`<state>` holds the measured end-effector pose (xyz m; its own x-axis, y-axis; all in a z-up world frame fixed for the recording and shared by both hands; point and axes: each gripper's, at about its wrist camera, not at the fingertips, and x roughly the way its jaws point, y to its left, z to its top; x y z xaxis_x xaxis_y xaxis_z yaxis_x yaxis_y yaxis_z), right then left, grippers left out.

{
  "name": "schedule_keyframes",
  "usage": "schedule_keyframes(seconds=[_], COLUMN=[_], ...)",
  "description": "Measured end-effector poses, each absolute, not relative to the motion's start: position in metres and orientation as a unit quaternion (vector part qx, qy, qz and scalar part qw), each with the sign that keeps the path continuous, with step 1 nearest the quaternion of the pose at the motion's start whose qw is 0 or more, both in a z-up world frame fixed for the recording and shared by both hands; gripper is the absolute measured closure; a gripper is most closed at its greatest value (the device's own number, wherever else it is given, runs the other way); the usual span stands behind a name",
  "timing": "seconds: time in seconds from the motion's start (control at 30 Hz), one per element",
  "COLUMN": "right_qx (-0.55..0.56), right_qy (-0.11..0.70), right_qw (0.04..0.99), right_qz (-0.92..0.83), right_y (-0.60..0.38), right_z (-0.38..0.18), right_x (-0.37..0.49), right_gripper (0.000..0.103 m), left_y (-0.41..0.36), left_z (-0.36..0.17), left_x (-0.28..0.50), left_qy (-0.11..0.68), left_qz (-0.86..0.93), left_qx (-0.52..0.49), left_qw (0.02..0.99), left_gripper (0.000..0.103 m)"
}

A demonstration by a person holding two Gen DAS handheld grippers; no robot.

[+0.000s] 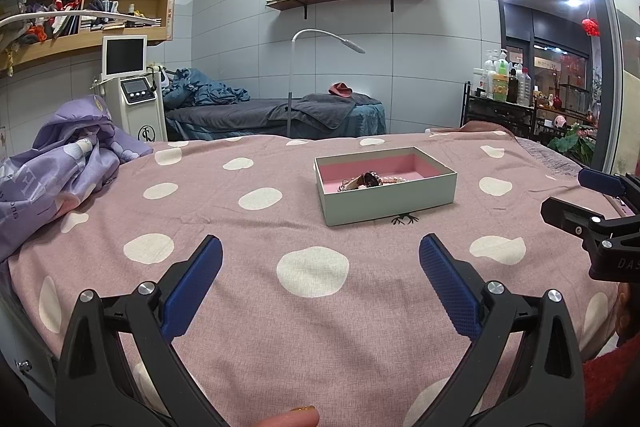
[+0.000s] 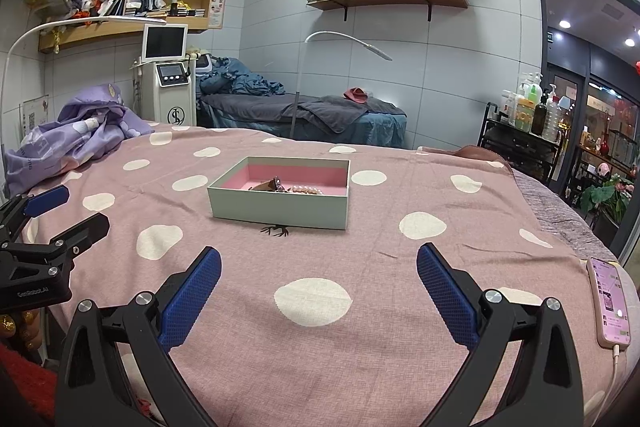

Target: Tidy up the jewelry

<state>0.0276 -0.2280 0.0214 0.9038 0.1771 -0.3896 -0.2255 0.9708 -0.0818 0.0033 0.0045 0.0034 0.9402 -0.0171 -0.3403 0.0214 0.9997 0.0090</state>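
A grey box with a pink lining [image 1: 390, 195] [image 2: 280, 205] sits on the pink spotted bedspread [image 1: 312, 307] [image 2: 316, 339]. Inside it lie a pearl bracelet [image 1: 394, 180] [image 2: 307, 190] and a brown hair clip [image 1: 362, 182] [image 2: 267, 185]. A small dark branched piece [image 1: 405, 219] [image 2: 275, 230] lies on the cloth against the box's near wall. My left gripper [image 1: 320, 259] is open and empty, short of the box. My right gripper [image 2: 318, 267] is open and empty too. Each gripper shows at the other view's edge [image 1: 596, 199] [image 2: 48, 211].
A purple quilt [image 1: 60, 167] [image 2: 76, 139] is bunched at the bed's left. A pink phone on a cable [image 2: 610, 307] lies at the right edge. A second bed, a device with a screen [image 1: 132, 87], floor lamps and a bottle rack stand beyond.
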Motion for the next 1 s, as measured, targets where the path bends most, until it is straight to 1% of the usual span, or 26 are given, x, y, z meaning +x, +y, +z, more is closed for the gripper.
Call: schedule_keyframes(seconds=[1.0], right_qx=[-0.064], right_qy=[0.196], right_qw=[0.973], right_qz=[0.104], right_y=[-0.225], right_z=[0.0209], right_x=[0.0263], right_gripper=[0.007], left_y=[0.0032], left_z=[0.005], left_x=[0.0048], left_qy=[0.177], left_qz=[-0.008], left_qx=[0.003], left_qw=[0.984], left_gripper=[0.006])
